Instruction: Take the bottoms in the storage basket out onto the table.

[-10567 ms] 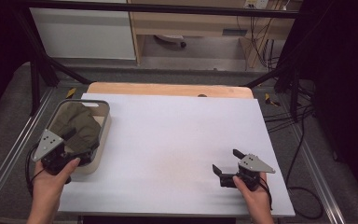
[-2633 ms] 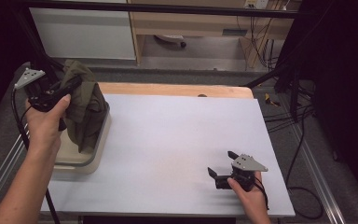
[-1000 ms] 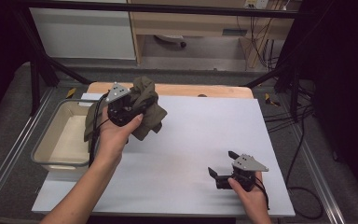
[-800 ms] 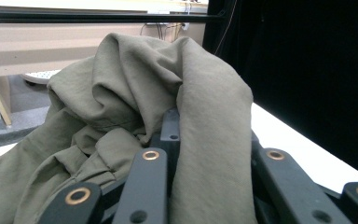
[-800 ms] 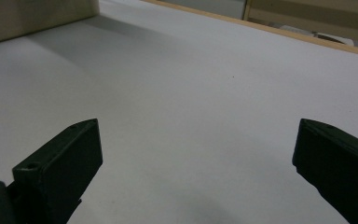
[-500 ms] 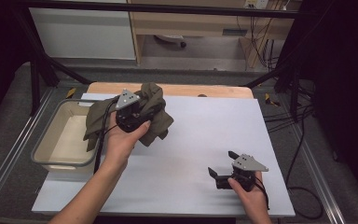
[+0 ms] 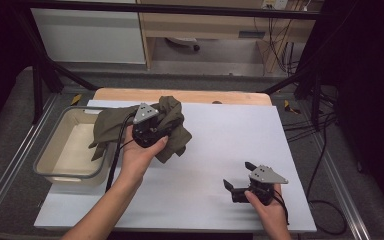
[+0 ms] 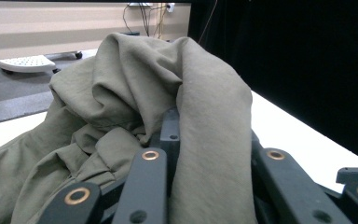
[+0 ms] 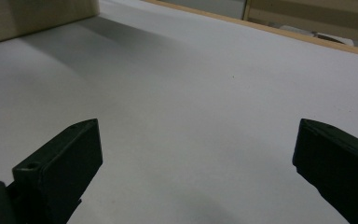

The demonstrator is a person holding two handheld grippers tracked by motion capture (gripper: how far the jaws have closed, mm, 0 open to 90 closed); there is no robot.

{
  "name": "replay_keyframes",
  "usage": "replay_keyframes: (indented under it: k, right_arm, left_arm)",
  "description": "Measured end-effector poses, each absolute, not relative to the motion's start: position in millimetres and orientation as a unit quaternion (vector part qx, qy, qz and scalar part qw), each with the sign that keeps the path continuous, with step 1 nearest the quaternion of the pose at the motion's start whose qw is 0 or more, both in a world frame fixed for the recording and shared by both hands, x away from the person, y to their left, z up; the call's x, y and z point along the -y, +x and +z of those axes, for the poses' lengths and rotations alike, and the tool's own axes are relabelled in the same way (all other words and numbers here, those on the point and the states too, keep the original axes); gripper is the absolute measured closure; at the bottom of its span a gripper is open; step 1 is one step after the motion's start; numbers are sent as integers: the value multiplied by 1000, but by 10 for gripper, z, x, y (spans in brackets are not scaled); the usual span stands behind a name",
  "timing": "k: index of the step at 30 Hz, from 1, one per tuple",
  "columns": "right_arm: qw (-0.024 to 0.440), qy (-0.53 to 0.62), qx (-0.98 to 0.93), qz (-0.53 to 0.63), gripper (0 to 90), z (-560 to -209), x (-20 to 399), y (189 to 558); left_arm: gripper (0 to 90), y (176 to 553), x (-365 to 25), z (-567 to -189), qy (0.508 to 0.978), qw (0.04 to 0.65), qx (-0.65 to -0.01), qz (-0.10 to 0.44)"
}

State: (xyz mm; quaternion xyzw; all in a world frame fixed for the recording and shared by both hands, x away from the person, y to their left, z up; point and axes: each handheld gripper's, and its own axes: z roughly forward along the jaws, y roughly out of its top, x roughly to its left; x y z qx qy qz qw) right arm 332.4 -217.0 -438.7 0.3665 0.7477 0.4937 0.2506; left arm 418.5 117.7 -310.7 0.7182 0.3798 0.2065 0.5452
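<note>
Clamping the olive cloth [image 7: 167, 125], the left gripper [image 7: 150, 131] holds it bunched above the white table [image 7: 220, 150], beside the bin [image 7: 55, 172] (probably for spreading); the right gripper [image 7: 237, 187] rests wide open, ready to assist.

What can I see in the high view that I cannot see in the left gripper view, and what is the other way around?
The high view alone shows the bin at the table's left, the person's left hand, and the right gripper with open jaws resting low at the near right. The left gripper view alone shows, close up, the fabric pinched between the left gripper jaws and draped over them. Both show the olive cloth and the white table.
</note>
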Motion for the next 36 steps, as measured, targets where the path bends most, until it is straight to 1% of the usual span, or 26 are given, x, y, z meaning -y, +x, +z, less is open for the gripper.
replay_keyframes:
  k: [12,36]
  right_arm:
    - [248,366,-749,494,21,-4392,2156,3325]
    - [248,367,-749,492,20,-4401,2161,3334]
  left_arm:
    - [716,4159,-1106,-3133,730,535,-370,211]
    - [715,4183,-1099,-3164,730,536,-375,199]
